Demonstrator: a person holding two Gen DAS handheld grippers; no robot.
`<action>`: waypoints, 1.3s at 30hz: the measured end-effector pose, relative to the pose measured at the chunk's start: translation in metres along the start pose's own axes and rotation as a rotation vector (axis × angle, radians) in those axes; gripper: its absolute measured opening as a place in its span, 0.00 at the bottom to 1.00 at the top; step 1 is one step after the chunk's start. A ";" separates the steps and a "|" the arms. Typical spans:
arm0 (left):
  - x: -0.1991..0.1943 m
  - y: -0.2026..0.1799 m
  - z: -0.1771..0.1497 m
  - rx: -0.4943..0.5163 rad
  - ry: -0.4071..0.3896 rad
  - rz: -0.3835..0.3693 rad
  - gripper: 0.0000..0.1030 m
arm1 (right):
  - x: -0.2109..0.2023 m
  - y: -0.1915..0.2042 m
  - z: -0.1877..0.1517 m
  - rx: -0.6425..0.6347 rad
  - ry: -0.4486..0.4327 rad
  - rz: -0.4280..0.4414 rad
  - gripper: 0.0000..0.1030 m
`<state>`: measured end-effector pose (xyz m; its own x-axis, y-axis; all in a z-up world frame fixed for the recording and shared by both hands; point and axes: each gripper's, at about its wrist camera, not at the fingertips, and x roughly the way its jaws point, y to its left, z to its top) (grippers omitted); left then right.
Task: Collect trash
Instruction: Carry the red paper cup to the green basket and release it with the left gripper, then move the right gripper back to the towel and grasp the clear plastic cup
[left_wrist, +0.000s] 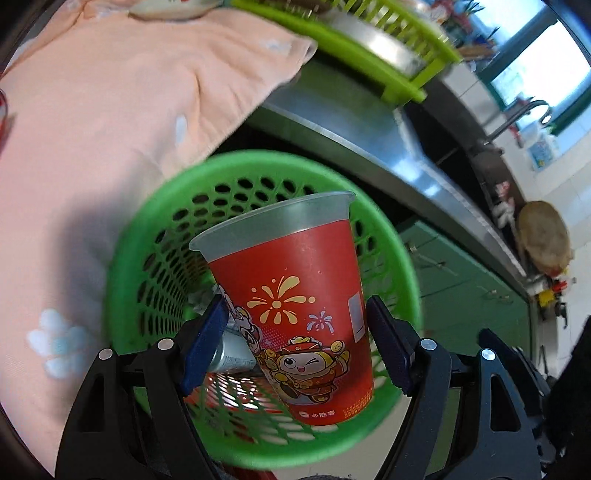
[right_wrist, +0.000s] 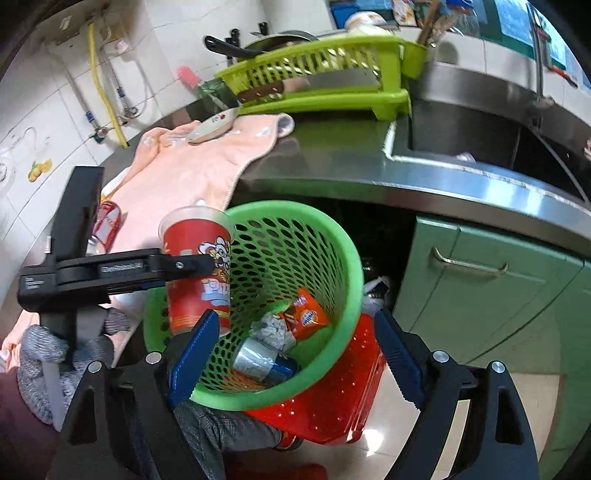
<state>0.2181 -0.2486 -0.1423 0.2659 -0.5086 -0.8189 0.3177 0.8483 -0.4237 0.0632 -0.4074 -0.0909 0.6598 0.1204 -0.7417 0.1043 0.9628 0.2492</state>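
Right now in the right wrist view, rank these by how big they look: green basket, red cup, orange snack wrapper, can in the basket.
1. Green basket
2. Red cup
3. Can and orange snack wrapper: look alike in size, and both are partly hidden, so unranked.

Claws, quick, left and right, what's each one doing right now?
Left claw: shut on the red cup, held over the green basket.
Right claw: open, holding nothing, its fingers either side of the basket's rim.
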 end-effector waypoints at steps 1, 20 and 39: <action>0.007 0.000 0.001 0.001 0.010 0.006 0.73 | 0.003 -0.003 -0.001 0.010 0.007 0.005 0.80; 0.033 0.017 0.004 -0.032 0.024 0.021 0.75 | 0.024 -0.007 -0.010 0.038 0.040 0.014 0.80; -0.128 0.059 -0.047 -0.054 -0.223 0.075 0.75 | 0.001 0.087 0.002 -0.107 -0.009 0.104 0.80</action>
<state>0.1599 -0.1265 -0.0806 0.4829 -0.4591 -0.7457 0.2422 0.8884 -0.3900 0.0744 -0.3243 -0.0686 0.6695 0.2195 -0.7097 -0.0449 0.9656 0.2563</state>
